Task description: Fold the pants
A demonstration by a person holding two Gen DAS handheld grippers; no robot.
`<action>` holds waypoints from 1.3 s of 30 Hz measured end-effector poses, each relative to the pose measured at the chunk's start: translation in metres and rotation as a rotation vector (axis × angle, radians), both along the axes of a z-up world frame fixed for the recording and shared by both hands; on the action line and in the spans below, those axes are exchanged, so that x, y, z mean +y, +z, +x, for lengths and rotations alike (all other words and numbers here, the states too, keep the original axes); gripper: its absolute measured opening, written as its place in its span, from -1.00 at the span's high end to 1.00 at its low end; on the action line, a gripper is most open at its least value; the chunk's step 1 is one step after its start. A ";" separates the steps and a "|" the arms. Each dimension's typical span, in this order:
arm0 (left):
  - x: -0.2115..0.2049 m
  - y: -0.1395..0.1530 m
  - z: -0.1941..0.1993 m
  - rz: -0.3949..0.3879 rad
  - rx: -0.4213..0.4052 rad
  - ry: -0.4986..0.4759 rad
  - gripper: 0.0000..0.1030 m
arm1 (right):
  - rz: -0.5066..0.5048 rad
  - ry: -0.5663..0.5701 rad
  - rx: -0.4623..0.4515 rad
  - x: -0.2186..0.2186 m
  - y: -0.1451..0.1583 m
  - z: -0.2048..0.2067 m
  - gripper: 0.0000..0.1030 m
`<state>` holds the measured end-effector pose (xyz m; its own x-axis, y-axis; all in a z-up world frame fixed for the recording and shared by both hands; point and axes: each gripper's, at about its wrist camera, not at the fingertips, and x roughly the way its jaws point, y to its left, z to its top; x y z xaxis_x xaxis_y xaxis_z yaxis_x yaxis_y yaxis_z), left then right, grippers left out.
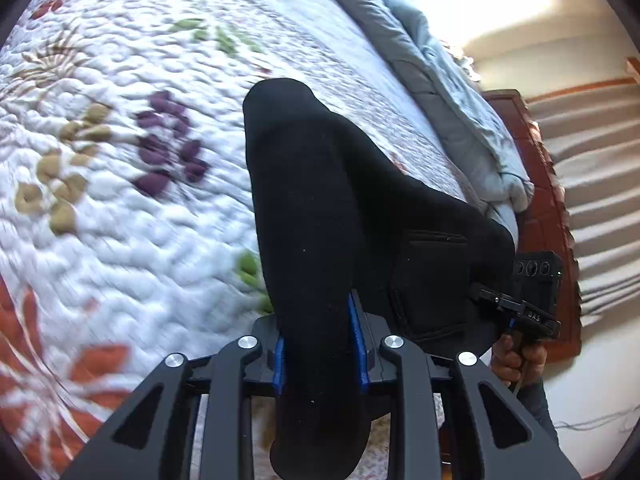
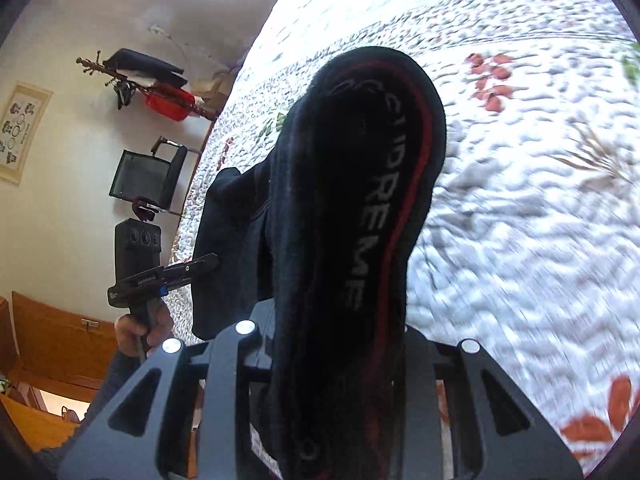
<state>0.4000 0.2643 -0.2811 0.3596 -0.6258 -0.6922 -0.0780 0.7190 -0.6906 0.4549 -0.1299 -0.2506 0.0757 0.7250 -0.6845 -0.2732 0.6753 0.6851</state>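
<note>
Left wrist view: quilt [image 1: 120, 208] spread from 7 to 1 o'clock, flat, with open run across the whole left half. Quilt edge running from 12 down to 4 o'clock, bordered by a bunched blue blanket [image 1: 460, 120]. Beyond it at 3 o'clock, a wooden board [image 1: 536, 208] and wall. Blurred print throughout.

Right wrist view: quilt [image 2: 500, 200] open from 12 to 5 o'clock; edge curving from 12 down to 8 o'clock, wall and shelf clutter past it at 9 to 10 o'clock.

Pants [image 1: 320, 208]: black, lifted off the quilt, hung between both tools. Left gripper [image 1: 320, 344] clamped on a thick fold of the cloth, blue pads [image 1: 356, 320] pressed against both sides. Loose end bulging toward 12 o'clock, patch pocket visible at 4 o'clock.

Right gripper [image 2: 340, 360] clamped on the waistband of the pants [image 2: 360, 200]; fingertips covered by cloth. Red stripe and pale lettering along the band, running from 12 to 6 o'clock.

Right gripper [image 1: 516, 308] seen at 4 o'clock in the left view, held by a hand [image 1: 516, 360], jaws entering the cloth. Left gripper [image 2: 200, 264] at 9 o'clock in the right view, likewise in a hand [image 2: 140, 328].
</note>
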 end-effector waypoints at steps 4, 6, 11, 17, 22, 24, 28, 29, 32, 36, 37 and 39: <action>0.017 -0.026 0.016 -0.006 0.048 0.013 0.51 | -0.001 -0.003 0.047 0.019 -0.028 0.022 0.48; 0.017 -0.044 0.019 0.000 0.079 0.013 0.48 | -0.018 -0.023 0.081 0.019 -0.049 0.027 0.45; 0.025 -0.068 0.017 -0.140 0.103 0.057 0.24 | 0.041 -0.071 0.145 0.003 -0.073 0.031 -0.03; 0.052 -0.018 0.003 0.032 -0.037 0.174 -0.09 | 0.078 -0.247 -0.019 -0.053 -0.017 0.035 0.10; 0.044 0.022 0.023 -0.063 -0.233 0.128 -0.20 | 0.166 -0.167 -0.085 -0.020 0.021 0.054 0.28; 0.030 0.011 0.047 -0.190 -0.223 0.083 -0.20 | 0.169 -0.141 -0.023 -0.004 0.000 0.067 0.29; 0.011 -0.035 0.093 -0.229 -0.088 0.107 -0.11 | 0.124 -0.200 0.092 0.005 -0.057 0.091 0.83; 0.014 -0.043 0.096 -0.217 -0.066 0.121 0.12 | 0.121 -0.222 0.118 0.001 -0.069 0.095 1.00; 0.027 -0.059 0.100 -0.270 -0.025 0.165 0.34 | 0.176 -0.228 0.155 -0.012 -0.086 0.097 1.00; 0.039 -0.040 0.078 -0.289 -0.068 0.179 -0.10 | 0.232 -0.209 0.096 -0.023 -0.062 0.086 0.70; 0.047 -0.030 0.063 -0.283 -0.099 0.184 -0.36 | 0.265 -0.213 0.074 -0.027 -0.050 0.079 0.64; 0.052 -0.006 0.025 -0.305 -0.192 0.171 -0.44 | 0.358 -0.195 0.031 -0.035 -0.027 0.057 0.61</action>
<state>0.4248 0.3161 -0.2866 0.5811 -0.7125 -0.3934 -0.0269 0.4663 -0.8842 0.5124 -0.1651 -0.2778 0.2183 0.8923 -0.3952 -0.1390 0.4293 0.8924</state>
